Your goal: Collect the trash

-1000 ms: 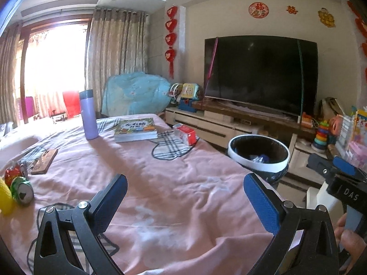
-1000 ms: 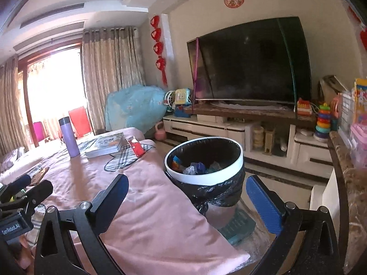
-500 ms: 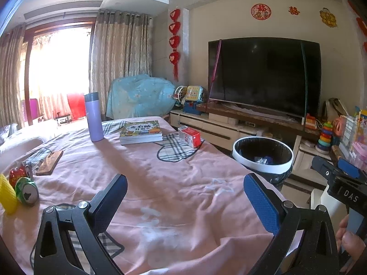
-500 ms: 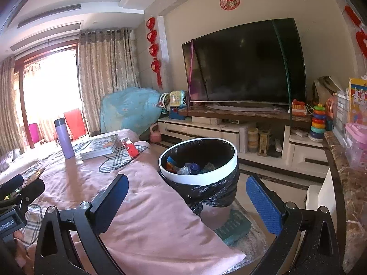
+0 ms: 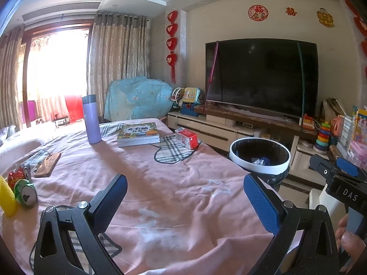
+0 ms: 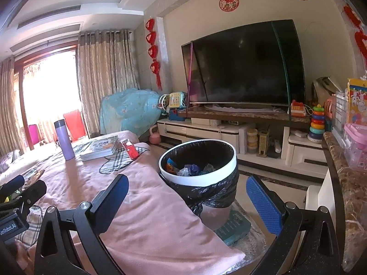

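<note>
"DAS" reads on the right gripper [image 5: 344, 171]; both it and the left gripper [image 5: 185, 199] hang released. The crushed green can [image 5: 25, 194], possibly soda, lies on the pink tabletop [image 5: 183, 183].

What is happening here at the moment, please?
A person is tidying up, with a handheld gripper in each hand. Both the left gripper and the right gripper are open and empty, held above the pink cloth. The trash bin beside the table already holds some wrappers. Crushed cans at the left edge and a red and white carton near the book lie on the cloth, not yet collected.
</note>
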The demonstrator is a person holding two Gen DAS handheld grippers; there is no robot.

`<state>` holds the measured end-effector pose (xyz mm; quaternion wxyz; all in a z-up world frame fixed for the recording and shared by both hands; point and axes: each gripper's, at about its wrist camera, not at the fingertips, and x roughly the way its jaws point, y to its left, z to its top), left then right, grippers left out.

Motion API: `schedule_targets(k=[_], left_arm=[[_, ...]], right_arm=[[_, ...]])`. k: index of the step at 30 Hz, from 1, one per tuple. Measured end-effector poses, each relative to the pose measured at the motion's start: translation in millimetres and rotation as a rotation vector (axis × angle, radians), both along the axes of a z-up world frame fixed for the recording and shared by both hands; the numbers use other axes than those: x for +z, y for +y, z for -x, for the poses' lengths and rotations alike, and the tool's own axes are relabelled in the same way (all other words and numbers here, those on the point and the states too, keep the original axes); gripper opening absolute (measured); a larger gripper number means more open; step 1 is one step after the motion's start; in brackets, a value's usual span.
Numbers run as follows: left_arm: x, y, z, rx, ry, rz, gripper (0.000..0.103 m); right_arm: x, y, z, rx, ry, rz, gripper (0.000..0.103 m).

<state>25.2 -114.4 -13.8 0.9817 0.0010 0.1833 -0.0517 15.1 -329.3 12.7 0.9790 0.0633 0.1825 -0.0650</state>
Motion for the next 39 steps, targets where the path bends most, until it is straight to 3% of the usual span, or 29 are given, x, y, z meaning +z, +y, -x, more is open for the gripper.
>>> schedule_targets(k=[39], left_arm=[[-6.4,0.5,-3.0,-0.018,0.004,-0.007,0.102]], right_arm=[[1.2,9.8,-0.1,0.014,-0.003,-0.004,0.103]])
